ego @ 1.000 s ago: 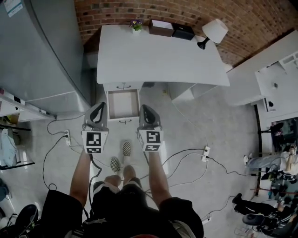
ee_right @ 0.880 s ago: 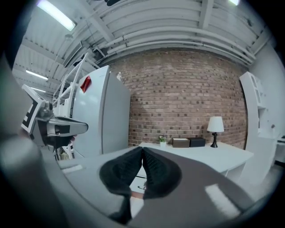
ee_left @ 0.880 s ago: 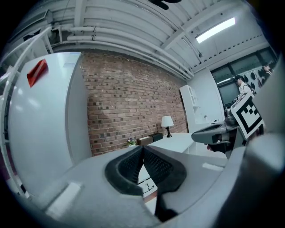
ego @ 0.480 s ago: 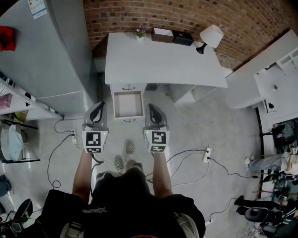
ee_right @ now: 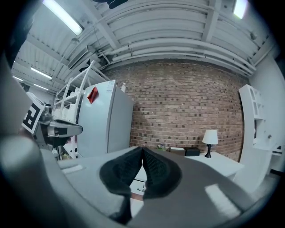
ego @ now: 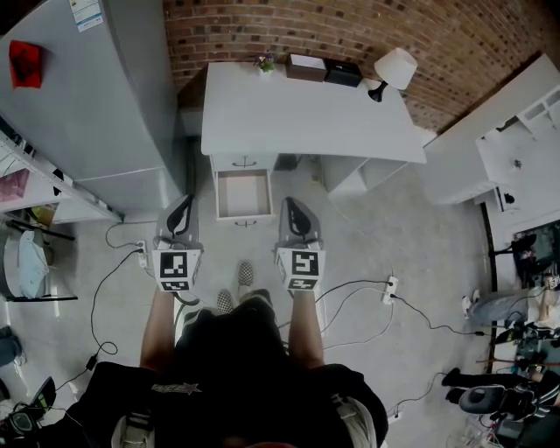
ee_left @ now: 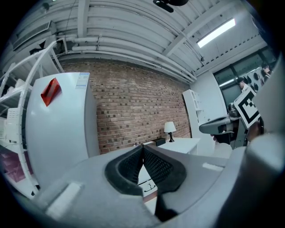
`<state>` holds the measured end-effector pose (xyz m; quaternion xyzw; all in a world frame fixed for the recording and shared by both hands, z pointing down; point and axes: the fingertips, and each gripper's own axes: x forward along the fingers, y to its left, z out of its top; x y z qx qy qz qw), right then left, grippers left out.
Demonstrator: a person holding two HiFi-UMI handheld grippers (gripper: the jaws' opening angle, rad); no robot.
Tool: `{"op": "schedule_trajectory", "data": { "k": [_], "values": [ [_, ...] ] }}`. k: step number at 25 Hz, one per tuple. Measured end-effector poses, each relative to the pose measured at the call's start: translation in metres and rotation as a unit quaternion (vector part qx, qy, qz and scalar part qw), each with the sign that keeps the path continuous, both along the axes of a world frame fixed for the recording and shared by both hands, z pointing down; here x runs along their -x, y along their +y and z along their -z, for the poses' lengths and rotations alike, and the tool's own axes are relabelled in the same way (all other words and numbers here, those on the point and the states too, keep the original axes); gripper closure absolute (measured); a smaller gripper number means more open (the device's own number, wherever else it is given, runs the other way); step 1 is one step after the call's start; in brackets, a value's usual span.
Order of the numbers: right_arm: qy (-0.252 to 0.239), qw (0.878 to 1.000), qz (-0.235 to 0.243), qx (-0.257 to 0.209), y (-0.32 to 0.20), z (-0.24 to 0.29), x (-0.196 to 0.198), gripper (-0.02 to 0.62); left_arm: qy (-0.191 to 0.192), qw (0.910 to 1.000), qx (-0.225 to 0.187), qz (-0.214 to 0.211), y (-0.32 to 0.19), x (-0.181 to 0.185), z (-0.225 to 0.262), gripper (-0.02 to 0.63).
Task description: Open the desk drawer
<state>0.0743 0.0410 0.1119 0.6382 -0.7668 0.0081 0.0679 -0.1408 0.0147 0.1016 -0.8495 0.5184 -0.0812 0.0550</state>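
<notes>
Both tongs are closed right up with nothing in them. The left tongs (ee_left: 142, 148) have their black ribbed pads (ee_left: 156, 165) meeting at the tips, and it's the same on the right tongs (ee_right: 142, 149). They're held out side by side in front of the person, pointing roughly level at the brick wall (ego: 289, 26), not touching anything.

Moving outward, the drawer (ego: 243, 194) sits ahead of the tongs and lower down, pretty much in the gap between them. It's the lower one under the left end of the white bench (ego: 306, 114), and it's pulled well out so you can see straight into its bare inside. Its long axis runs from the bench toward the person, with the drawer handle (ego: 246, 223) on the front panel at the near end. The small upper drawer (ego: 244, 162) above it looks shut.

I'd say the job is basically done. If it needs another tug, the handle lies forward, down and inward from either side. The right tongs look a touch nearer to it, but honestly it's close to even.

Further out there's a big grey fridge (ego: 96, 96) to the left and a lamp (ego: 395, 66) at the bench's far right corner.
</notes>
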Motion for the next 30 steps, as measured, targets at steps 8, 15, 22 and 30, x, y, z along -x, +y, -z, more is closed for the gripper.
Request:
{"op": "schedule_trajectory", "data": {
  "k": [8, 15, 22, 30],
  "values": [
    [0.009, 1.0, 0.005, -0.009, 0.003, 0.007, 0.01, 0.589, -0.007, 0.9999, -0.01, 0.0, 0.004, 0.007, 0.009, 0.595],
    [0.013, 1.0, 0.007, -0.009, 0.005, 0.007, 0.014, 0.589, -0.004, 0.9999, -0.016, 0.003, 0.003, 0.011, 0.015, 0.595],
    [0.018, 1.0, 0.01, -0.012, 0.007, 0.008, 0.019, 0.589, -0.004, 0.9998, -0.017, -0.002, 0.004, 0.009, 0.017, 0.595],
    [0.019, 1.0, 0.008, -0.013, 0.011, 0.008, 0.017, 0.589, 0.0, 0.9999, -0.013, -0.004, 0.004, 0.006, 0.014, 0.595]
  ]
}}
